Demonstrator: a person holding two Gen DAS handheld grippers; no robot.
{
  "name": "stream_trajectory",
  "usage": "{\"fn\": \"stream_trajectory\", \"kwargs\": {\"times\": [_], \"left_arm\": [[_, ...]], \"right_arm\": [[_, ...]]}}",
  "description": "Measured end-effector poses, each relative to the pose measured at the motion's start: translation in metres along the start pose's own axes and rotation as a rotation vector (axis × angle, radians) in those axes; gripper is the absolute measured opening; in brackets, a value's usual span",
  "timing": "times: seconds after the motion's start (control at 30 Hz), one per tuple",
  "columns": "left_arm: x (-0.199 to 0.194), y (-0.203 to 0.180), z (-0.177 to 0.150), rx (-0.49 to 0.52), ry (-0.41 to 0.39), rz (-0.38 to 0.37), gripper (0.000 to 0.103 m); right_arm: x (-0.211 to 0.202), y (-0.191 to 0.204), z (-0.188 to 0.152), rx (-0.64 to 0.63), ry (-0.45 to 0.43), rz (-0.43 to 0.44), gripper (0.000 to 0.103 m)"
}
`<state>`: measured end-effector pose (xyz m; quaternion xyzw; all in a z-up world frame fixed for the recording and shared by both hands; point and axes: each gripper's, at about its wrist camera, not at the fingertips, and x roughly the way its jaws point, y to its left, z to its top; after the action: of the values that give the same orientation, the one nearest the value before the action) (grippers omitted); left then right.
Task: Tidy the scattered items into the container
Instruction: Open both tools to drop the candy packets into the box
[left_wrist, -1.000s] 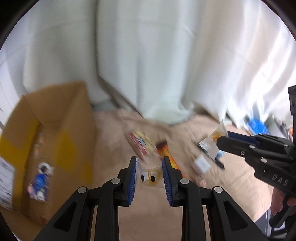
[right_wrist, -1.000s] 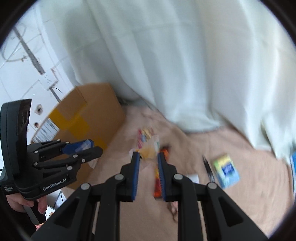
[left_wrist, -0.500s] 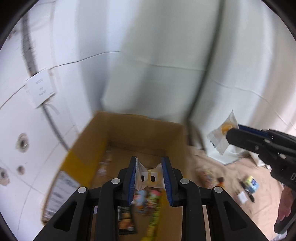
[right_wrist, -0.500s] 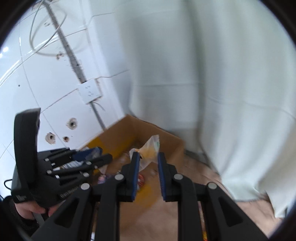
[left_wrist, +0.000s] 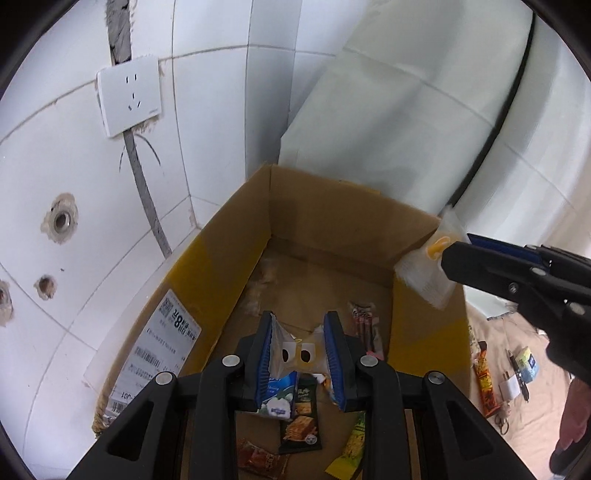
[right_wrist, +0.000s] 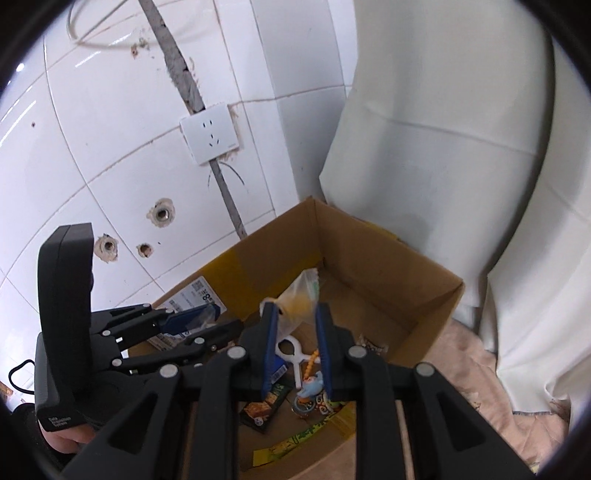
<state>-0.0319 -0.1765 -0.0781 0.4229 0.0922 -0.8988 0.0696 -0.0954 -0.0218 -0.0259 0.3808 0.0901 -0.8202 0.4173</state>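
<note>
Our left gripper (left_wrist: 300, 345) is clamped on a white packet with cartoon eyes (left_wrist: 295, 354), held over the open cardboard box (left_wrist: 332, 236). At two o'clock our right gripper (right_wrist: 294, 330) pinches a clear yellow-filled packet (right_wrist: 297, 301) above the same box. Snack packets (left_wrist: 301, 424) lie on its floor; beyond stands a tiled wall (left_wrist: 207, 110).

Matt brown cardboard box (left_wrist: 325, 236); glossy white wall tiles (left_wrist: 55, 155); crinkly plastic packet (left_wrist: 295, 350)

Small items (left_wrist: 515, 373) on the cloth are too small to identify.
</note>
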Motion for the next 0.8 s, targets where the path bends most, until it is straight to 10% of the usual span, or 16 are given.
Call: {"fn": "stream_trajectory", "kwargs": {"times": [0.4, 0.47, 0.6, 0.8], "left_arm": [[0.008, 0.001, -0.006, -0.006, 0.022, 0.024, 0.030], [0.009, 0.000, -0.005, -0.007, 0.019, 0.039, 0.037], [0.004, 0.003, -0.004, -0.035, -0.006, 0.048, 0.103], [-0.009, -0.001, 0.002, -0.073, -0.019, 0.019, 0.103]], "right_arm": [[0.000, -0.003, 0.002, -0.011, -0.007, -0.027, 0.060], [-0.003, -0.005, 0.000, -0.007, -0.020, -0.034, 0.076], [-0.010, -0.010, -0.004, -0.004, -0.034, -0.065, 0.085], [-0.035, -0.038, -0.014, 0.073, -0.055, -0.095, 0.086]]}}
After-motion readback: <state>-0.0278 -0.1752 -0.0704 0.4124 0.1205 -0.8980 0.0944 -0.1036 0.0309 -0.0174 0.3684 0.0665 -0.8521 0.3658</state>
